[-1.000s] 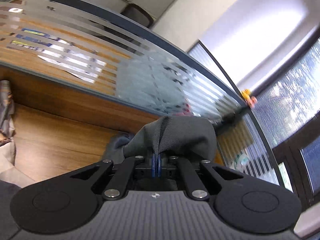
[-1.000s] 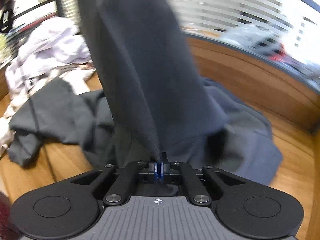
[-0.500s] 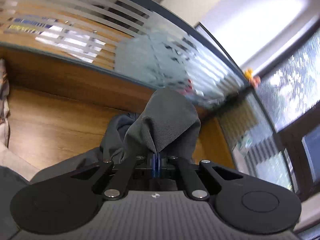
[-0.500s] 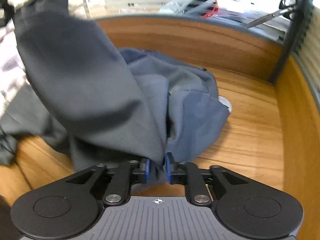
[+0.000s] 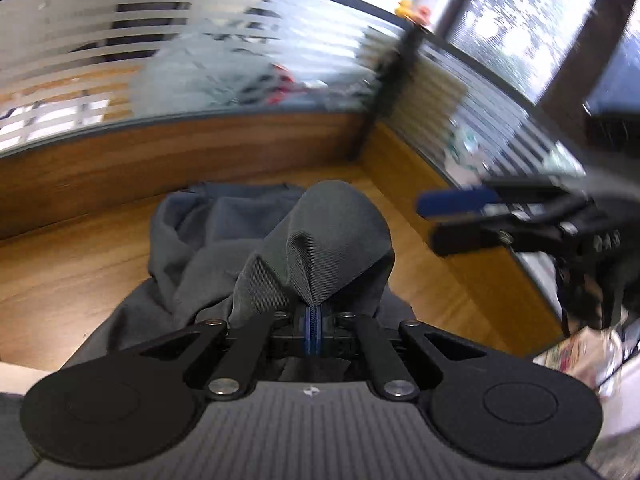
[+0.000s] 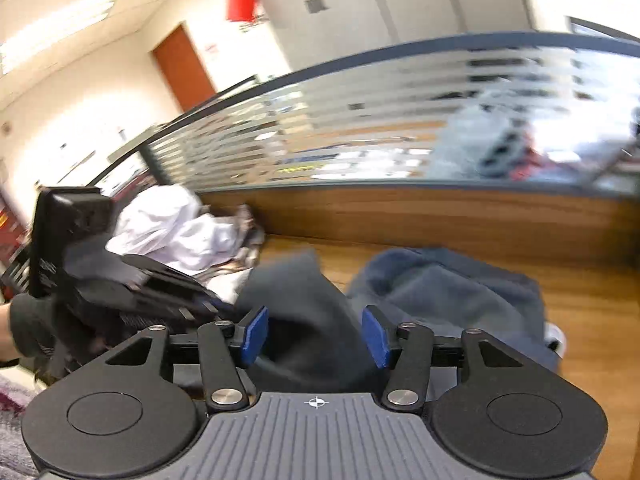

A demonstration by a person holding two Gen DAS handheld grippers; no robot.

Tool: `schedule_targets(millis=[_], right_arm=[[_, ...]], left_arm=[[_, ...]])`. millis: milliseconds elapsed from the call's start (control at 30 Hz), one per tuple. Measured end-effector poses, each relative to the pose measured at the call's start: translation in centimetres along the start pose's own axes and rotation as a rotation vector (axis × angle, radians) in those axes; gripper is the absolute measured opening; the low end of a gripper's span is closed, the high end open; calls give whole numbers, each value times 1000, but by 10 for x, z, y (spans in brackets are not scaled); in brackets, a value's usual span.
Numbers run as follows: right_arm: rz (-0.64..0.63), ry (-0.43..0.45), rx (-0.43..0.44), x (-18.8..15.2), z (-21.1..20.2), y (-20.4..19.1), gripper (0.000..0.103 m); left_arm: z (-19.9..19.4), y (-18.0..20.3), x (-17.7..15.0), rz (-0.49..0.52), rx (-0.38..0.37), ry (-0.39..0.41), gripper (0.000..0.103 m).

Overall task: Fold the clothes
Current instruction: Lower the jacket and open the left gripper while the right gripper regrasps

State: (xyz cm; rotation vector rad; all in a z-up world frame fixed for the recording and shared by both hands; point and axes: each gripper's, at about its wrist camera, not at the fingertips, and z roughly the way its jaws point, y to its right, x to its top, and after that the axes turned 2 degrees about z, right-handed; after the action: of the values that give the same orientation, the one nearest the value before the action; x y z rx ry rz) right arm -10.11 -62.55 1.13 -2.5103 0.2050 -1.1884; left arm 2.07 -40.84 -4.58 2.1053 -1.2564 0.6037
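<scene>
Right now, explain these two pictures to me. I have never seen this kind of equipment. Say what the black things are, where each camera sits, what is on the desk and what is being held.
There is no robot here. A person holds a hand-operated pincher in each hand, and a wide-angle camera on each looks forward along its two blue-tipped fingers.

In the left camera's picture, the left gripper has its fingers pressed together on a fold of the dark grey garment, lifting it into a peak. The rest of the garment lies bunched on the wooden desk. The other tool shows at the right edge.

In the right camera's picture, the right gripper is open, its blue pads apart with the cloth between them, not pinched. White clothes lie piled further back, against the striped glass partition.
</scene>
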Motion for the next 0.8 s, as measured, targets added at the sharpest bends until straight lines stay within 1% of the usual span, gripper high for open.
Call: schedule_targets(millis=[100, 233, 267, 300, 367, 433, 500, 567, 600, 633, 667, 700, 767, 800], right_arm=[[-38, -57, 18, 2, 20, -6, 55], [-13, -149, 29, -11, 44, 0, 52], [-3, -164, 29, -16, 47, 2, 48], [14, -173, 26, -21, 49, 6, 41], [49, -188, 19, -30, 53, 13, 42], [82, -183, 2, -37, 54, 18, 42], [85, -182, 14, -41, 55, 20, 42], [69, -210, 19, -45, 59, 19, 35], [67, -223, 18, -45, 60, 19, 16], [76, -229, 26, -45, 60, 19, 8], [85, -231, 34, -45, 60, 20, 8], [98, -214, 35, -42, 56, 20, 7], [119, -166, 39, -34, 44, 18, 7], [131, -130, 52, -28, 36, 15, 6]], left_arm=[[7, 10, -9, 44, -8, -10, 3], [14, 9, -20, 49, -6, -26, 3], [15, 7, -22, 47, -4, -28, 3], [15, 5, -24, 43, -2, -30, 3], [16, 3, -27, 43, -3, -37, 3], [17, 2, -29, 53, -5, -43, 3], [19, 3, -29, 68, -9, -45, 3], [21, 4, -30, 72, -9, -51, 3], [23, 4, -31, 75, -6, -54, 4], [24, 4, -31, 77, -2, -57, 4], [24, 4, -31, 75, -1, -62, 4], [25, 3, -31, 73, 0, -67, 4], [23, 2, -29, 62, -10, -64, 5], [22, 1, -27, 55, -17, -58, 8]])
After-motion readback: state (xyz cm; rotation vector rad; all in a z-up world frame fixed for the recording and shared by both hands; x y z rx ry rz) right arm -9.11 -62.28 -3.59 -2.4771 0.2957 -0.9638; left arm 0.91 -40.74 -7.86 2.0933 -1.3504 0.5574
